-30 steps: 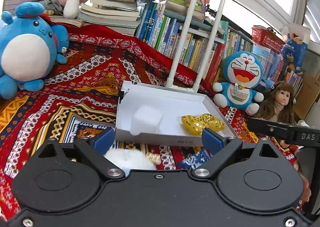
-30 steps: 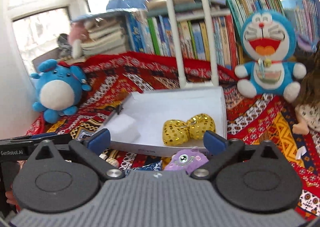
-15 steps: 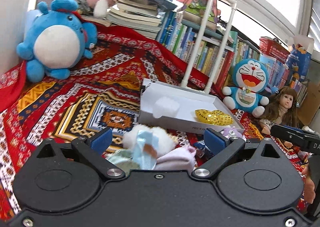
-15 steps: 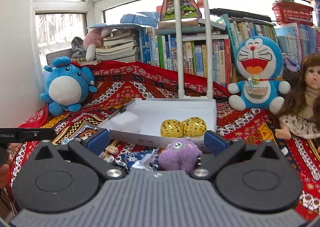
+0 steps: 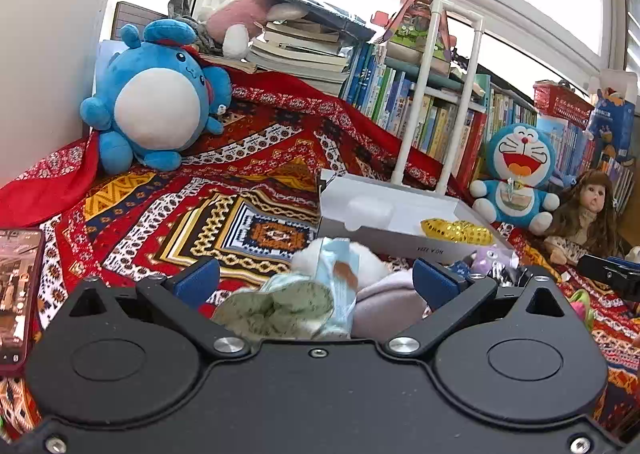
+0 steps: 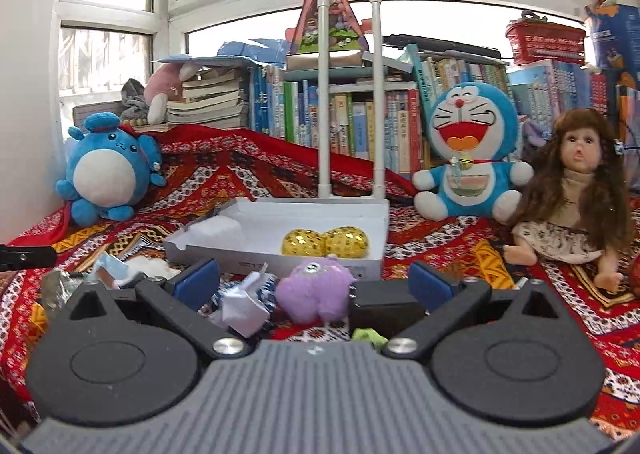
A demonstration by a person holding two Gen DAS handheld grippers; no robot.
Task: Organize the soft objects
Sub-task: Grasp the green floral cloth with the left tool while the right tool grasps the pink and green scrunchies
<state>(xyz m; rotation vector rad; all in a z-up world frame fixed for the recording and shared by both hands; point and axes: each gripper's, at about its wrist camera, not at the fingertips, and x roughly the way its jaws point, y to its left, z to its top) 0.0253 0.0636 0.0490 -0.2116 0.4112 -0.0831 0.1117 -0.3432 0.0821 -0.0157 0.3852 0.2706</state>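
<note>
A white tray [image 5: 434,247] [image 6: 264,260] on the patterned cloth holds a white sponge block [image 5: 369,209] [image 6: 216,230] and a gold sequin bow [image 5: 456,231] [image 6: 330,242]. My left gripper [image 5: 316,280] is open above a heap of soft things: a green cloth [image 5: 276,304], a white fluffy toy with a pale blue wrapper [image 5: 340,266] and a lilac cloth [image 5: 386,308]. My right gripper [image 6: 314,280] is open above a purple fuzzy toy [image 6: 314,290], crumpled white paper [image 6: 244,306] and a black box [image 6: 386,304].
A blue round plush [image 5: 156,102] [image 6: 106,170] sits at the left, a Doraemon plush [image 6: 470,150] [image 5: 516,178] and a doll [image 6: 572,190] at the right. A white pipe frame [image 6: 348,94] and books stand behind the tray. A phone [image 5: 18,290] lies at the left edge.
Both grippers have pulled back and up from the tray. The heaps of soft things in front of it have come into view between the open fingers.
</note>
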